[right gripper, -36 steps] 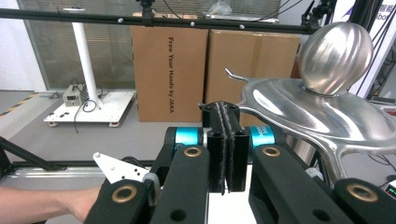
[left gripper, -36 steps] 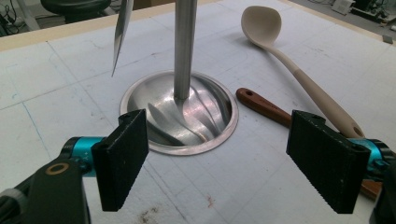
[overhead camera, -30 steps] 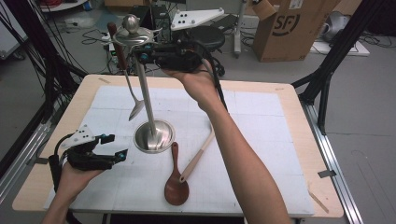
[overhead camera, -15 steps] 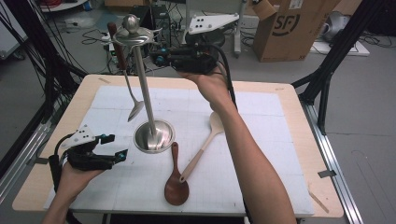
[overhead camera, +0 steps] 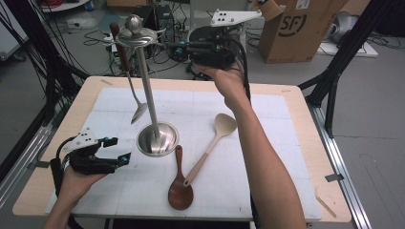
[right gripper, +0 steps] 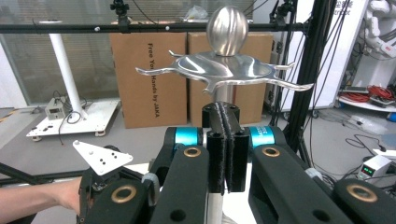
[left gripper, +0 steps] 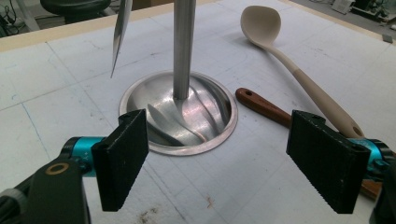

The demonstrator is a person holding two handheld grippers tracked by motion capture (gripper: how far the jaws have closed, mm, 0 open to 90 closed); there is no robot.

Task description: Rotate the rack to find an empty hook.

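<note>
A: With one metal spoon already hanging from the rack, how much is left?

B: Two, I'd judge. The wooden spoon and the pale spoon both lie flat on the desk, just right of the rack's round base and side by side. Their handles come close near the lower end; whether they touch I cannot tell.

A: And the right tool?

B: It is up by the rack's top, beside the hook plate. In the right gripper view its jaws are pressed together, pad against pad, with nothing between them. So it carries no spoon.

A: The left tool?

B: It sits low near the desk's left front corner, apart from the base. In the left gripper view its jaws stand wide and empty, pointing at the base with the wooden spoon's handle beyond it.

A: So what comes next, in your view?

B: Picking one of the lying spoons and hooking it on a free arm of the plate. About a third done, I'd say, if all three are meant to hang.
</note>
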